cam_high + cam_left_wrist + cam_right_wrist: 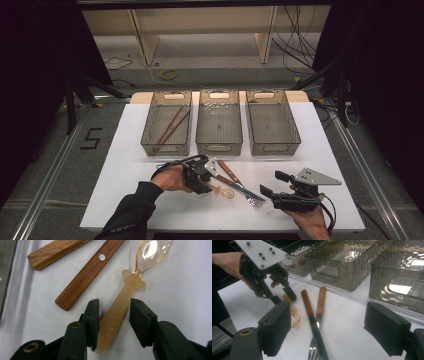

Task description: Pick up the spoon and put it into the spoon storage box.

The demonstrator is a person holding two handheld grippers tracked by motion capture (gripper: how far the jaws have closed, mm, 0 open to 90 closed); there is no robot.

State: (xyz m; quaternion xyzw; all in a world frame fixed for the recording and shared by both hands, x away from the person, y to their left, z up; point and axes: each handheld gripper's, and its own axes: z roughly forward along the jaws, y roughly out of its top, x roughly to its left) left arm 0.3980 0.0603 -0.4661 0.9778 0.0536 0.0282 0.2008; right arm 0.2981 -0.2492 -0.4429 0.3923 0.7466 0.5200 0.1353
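We've got the left hand-held gripper [113, 315] half-closed astride the translucent amber plastic spoon's [125, 297] handle, not yet pinching; right hand-held gripper [332, 335] wide, empty. Center handle, then squeeze; wooden-handled fork [85, 277] sits at 11 o'clock, stay clear.

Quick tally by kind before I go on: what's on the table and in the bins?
Bins: 3
Chopsticks, in the left bin: 2
Wooden-handled cutlery, crossed on the table: 2
Amber spoon, handle between the left gripper jaws: 1
Total: 8
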